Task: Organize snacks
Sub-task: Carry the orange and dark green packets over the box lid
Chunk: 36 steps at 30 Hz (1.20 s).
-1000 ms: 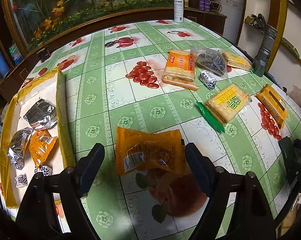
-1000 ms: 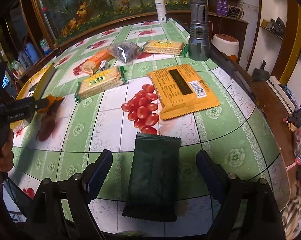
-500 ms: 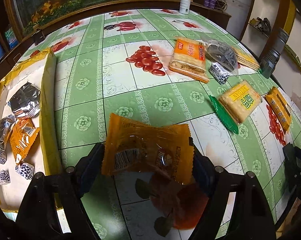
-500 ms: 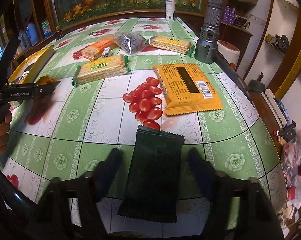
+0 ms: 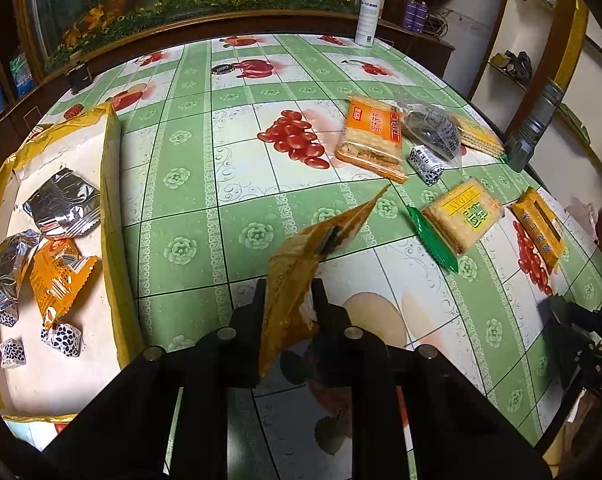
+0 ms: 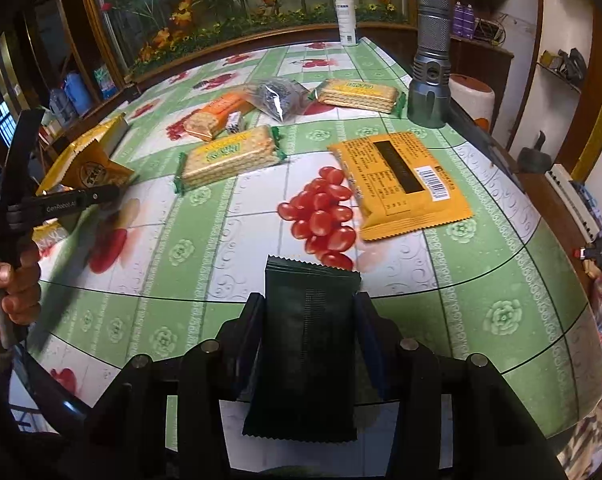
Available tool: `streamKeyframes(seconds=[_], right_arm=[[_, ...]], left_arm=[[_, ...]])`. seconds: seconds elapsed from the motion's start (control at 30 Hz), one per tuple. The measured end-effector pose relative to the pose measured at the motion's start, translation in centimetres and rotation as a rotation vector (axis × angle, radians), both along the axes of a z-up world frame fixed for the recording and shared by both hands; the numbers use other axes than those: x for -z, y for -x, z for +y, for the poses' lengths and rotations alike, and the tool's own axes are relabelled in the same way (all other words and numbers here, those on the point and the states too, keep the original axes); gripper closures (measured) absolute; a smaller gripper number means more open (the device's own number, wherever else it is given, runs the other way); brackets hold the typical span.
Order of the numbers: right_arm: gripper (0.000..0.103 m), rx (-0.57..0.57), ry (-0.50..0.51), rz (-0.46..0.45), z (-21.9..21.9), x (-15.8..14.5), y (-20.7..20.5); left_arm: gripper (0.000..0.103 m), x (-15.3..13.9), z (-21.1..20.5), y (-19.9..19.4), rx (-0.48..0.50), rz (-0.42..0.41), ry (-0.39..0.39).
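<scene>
**Both hand-held grippers closed on snack packets**

My left hand-held gripper (image 5: 291, 300) has just been closing and is now clamped on an orange snack packet (image 5: 301, 272), which stands on edge between the pads with its far corner tilted up toward one o'clock, lifted off the counter (image 5: 189, 208). At nine o'clock from it, on the counter's left side, sits the yellow-rimmed tray (image 5: 111, 184), holding two silver packets, one orange packet and a few small patterned sweets.

My right hand-held gripper (image 6: 309, 312) has also just been closing; its pads now press the long sides of a dark green packet (image 6: 307, 356), which lies flat along the fingers, its serrated far end pointing to twelve o'clock. I cannot tell whether it is off the counter.

In the right wrist view, a flat orange packet (image 6: 401, 184) with a barcode lies at one o'clock. A cracker pack with green ends (image 6: 229, 156) lies at eleven o'clock, and beyond it an orange cracker pack (image 6: 217, 114), a clear bag of dark seeds (image 6: 279, 96) and another yellow cracker pack (image 6: 357, 94). A grey metal flashlight (image 6: 431, 60) stands upright near the counter's right edge, and a white bottle (image 6: 347, 16) stands at the far edge, at twelve o'clock. My left hand (image 6: 15, 284) shows at nine o'clock, gripping its handle.
</scene>
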State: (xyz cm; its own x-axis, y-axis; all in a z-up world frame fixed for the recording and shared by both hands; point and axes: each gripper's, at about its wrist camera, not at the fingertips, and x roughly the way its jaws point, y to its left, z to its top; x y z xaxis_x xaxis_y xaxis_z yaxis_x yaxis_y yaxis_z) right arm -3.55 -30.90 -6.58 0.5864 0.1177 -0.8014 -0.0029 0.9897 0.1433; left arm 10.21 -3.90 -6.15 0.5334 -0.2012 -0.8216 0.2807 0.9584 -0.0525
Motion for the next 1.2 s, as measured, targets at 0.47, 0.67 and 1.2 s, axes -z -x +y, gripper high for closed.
streamKeyframes(seconds=[0.47, 0.67, 1.2], right_arm=[[0.056, -0.128, -0.12, -0.085, 4.7, -3.4, -2.5], [0.056, -0.229, -0.189, -0.115, 8.5, -4.7, -4.7], [0.057, -0.427, -0.299, -0.12, 17.4, -6.2, -8.5]], left_arm=[[0.088, -3.7, 4.1, 1.9, -0.065, -0.064, 0.083], [0.087, -4.8, 7.5, 2.4, -0.145, -0.091, 0.088], [0.087, -6.3, 13.7, 3.4, -0.335, -0.193, 0.017]])
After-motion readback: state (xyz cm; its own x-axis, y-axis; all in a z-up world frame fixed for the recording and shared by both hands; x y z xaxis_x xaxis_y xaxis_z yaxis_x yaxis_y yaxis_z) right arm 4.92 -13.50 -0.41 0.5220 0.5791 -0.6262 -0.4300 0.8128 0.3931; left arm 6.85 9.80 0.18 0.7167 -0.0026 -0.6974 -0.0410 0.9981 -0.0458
